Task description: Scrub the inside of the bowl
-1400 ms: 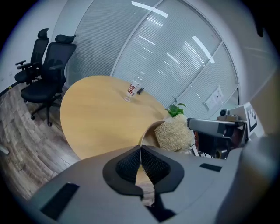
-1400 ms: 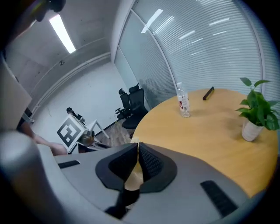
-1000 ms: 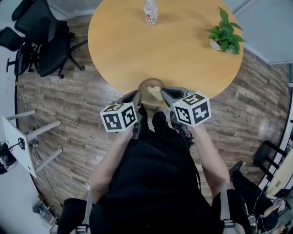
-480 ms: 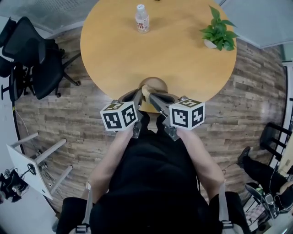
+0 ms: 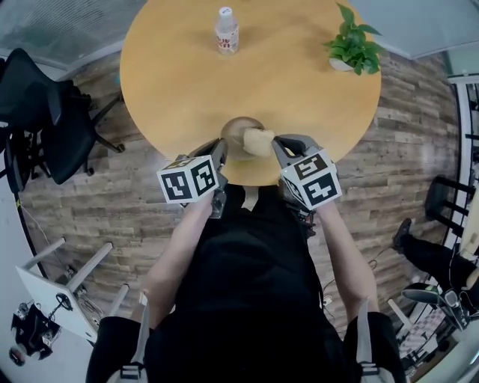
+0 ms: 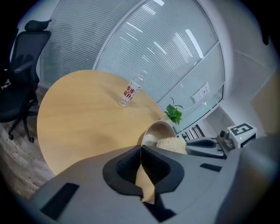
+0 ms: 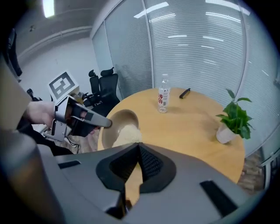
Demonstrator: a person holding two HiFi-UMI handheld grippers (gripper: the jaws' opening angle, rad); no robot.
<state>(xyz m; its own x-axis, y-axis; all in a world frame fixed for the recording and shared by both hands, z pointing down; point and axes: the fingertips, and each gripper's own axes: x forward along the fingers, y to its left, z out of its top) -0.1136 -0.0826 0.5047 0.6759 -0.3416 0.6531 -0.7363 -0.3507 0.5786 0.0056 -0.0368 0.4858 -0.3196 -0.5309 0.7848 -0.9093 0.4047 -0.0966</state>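
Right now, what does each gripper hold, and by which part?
The left gripper holds the bowl by its near rim; the right gripper holds the sponge by its near end.

Right gripper (image 7: 139,145) fingers pinch sponge (image 7: 126,134) inside tilted bowl (image 7: 123,117); left gripper (image 7: 107,124) grips rim.

An office meeting room. Beyond the left claw (image 5: 218,149) and right claw (image 5: 277,143) spreads a round wooden counter (image 5: 299,97) with a water bottle (image 5: 226,30) and potted plant (image 5: 353,46). Left of the left claw, black swivel chairs (image 5: 52,127) stand on wood-plank flooring (image 5: 419,149). Farther ahead are glass partitions (image 7: 197,43) with blinds, under ceiling strip lights (image 7: 157,6).
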